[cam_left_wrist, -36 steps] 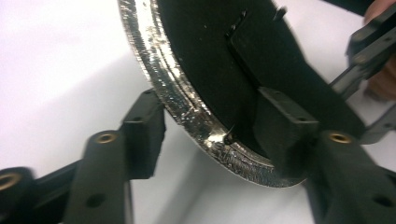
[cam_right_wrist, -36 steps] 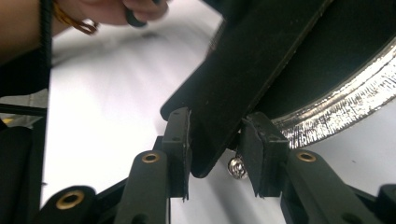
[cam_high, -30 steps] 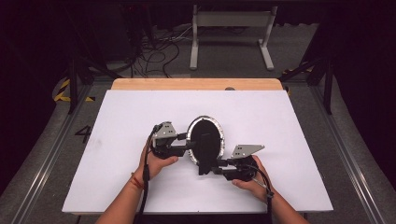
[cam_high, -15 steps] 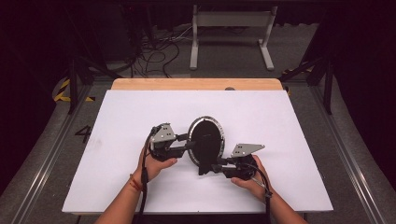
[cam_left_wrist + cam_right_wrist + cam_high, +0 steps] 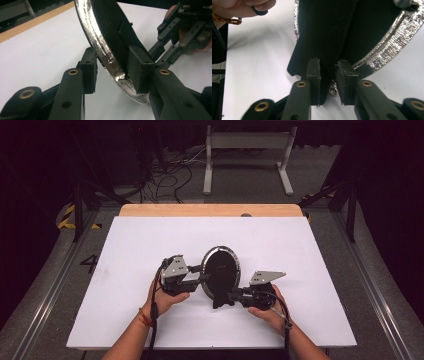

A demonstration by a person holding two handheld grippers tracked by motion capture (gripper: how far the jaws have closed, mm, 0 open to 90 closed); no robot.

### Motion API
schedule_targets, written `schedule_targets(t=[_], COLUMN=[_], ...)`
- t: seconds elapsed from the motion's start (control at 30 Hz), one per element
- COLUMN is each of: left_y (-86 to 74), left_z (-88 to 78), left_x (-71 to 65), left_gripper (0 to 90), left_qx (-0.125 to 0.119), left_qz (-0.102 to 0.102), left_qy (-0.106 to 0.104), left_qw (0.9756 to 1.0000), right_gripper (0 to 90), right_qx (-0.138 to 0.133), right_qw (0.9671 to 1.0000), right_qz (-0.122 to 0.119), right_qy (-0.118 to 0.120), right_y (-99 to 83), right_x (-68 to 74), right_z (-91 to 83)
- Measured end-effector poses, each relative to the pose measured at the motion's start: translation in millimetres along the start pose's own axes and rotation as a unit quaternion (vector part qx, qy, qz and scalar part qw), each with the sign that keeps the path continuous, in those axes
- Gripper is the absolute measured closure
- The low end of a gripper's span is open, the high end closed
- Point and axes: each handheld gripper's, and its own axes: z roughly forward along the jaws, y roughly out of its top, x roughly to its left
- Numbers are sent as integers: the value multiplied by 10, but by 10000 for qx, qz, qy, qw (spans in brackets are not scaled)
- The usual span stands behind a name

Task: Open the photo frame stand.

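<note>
An oval black frame (image 5: pixel 221 270) with a glittery silver rim (image 5: pixel 105 53) stands upright mid-table. My left gripper (image 5: pixel 204 279) comes at it from the left. Its jaws have just been closing, and its pads (image 5: pixel 140 67) clamp the lower rim between them. My right gripper (image 5: pixel 231 296) reaches in from the right at the frame's foot. Its jaws have just been closing on the black back stand (image 5: pixel 322 50), and both pads (image 5: pixel 313 72) sit against that flap. In the left gripper view, my right gripper (image 5: pixel 175 32) shows behind the frame.
The white tabletop (image 5: pixel 150 240) has open room all around the frame, and a wooden strip (image 5: pixel 210 210) runs along its far edge. Beyond it, a grey metal stand (image 5: pixel 247 150) and cables (image 5: pixel 165 180) lie on the floor. Dark rails flank the table.
The frame has tipped slightly between the two grippers. Both hands stay about where they were.
</note>
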Motion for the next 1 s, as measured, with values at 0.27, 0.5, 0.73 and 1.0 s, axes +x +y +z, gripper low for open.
schedule_targets(t=[0.27, 0.5, 0.73, 1.0], left_y=[-38, 19, 58, 57], left_z=[18, 11, 2, -18], left_x=[-22, -113, -180, -207], left_gripper=[598, 620, 623, 635], left_qx=[94, 16, 28, 45], left_qz=[26, 402, 702, 1012], left_qy=[-184, -271, -142, -1], left_qw=[9998, 9988, 9974, 9949], right_gripper=[737, 687, 712, 760], right_qx=[-31, -33, -52, -119], right_qw=[9999, 9999, 9997, 9996], right_qz=[-85, 20, 8, -77], right_qy=[118, 162, 222, 236], right_y=[-4, -2, -1, 16], right_x=[20, -12, -22, -3], right_z=[-23, -9, -35, -62])
